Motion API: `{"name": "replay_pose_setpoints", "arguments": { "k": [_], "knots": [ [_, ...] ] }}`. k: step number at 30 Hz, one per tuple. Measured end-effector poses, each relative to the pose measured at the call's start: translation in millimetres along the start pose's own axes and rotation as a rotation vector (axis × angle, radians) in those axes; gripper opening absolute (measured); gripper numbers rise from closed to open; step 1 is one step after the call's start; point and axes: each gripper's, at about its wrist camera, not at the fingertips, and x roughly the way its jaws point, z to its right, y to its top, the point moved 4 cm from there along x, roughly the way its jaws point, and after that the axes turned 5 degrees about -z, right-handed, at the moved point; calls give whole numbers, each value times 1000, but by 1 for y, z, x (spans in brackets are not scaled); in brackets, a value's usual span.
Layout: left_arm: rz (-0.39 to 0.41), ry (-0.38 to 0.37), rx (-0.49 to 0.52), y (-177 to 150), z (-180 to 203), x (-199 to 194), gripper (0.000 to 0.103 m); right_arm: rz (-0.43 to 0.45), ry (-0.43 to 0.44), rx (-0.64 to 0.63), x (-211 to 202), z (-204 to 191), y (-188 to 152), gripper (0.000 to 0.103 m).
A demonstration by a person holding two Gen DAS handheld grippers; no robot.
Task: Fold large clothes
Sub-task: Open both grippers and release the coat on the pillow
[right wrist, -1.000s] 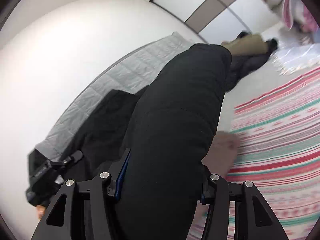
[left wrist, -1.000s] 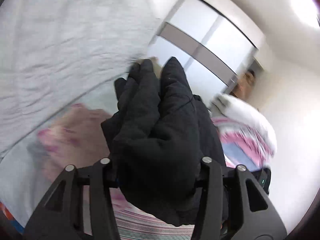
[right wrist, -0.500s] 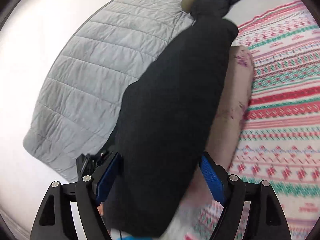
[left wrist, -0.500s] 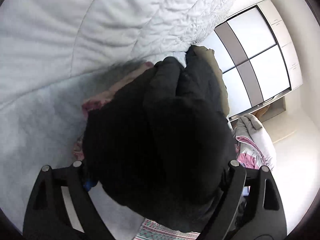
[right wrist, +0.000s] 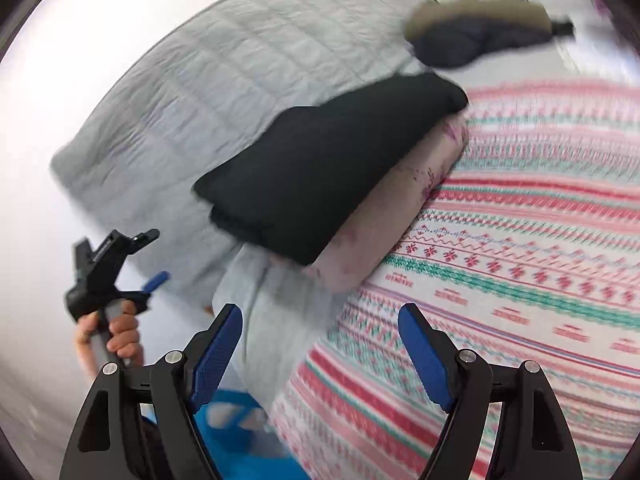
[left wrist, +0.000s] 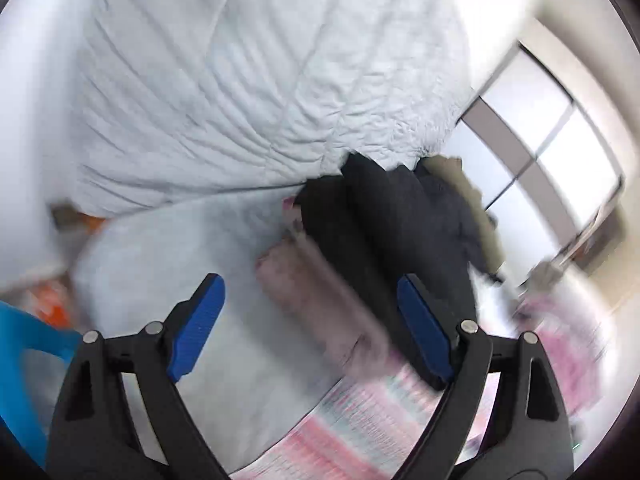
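Folded black garment [right wrist: 324, 168] lies ahead, nearer right gripper [right wrist: 320, 354] — long axis diagonal; left gripper [left wrist: 310, 326] & right both gaping, empty.

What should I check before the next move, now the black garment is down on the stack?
1. Left tongs open, nothing between the pads: ok.
2. Right tongs open, nothing between the pads: ok.
3. Black garment folded and lying on the pink folded garment: ok.
4. Black garment square on the pink one: not ok; it overhangs the near left edge.
5. Next garment to fold: cannot tell. A dark coat with a tan trim lies beyond the stack, blurred.
6. Striped blanket flat beside the stack: ok.
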Motion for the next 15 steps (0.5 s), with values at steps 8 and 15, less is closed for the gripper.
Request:
{"name": "replay_pose_setpoints", "arguments": {
  "k": [8,15],
  "knots": [
    [86,145,186,-108,48,-76,101,49,-30,-253,-74,-52,-58,88],
    [153,321,291,-159,90,-109,101,108,-103,-415,-105,-49,-97,90]
  ]
}}
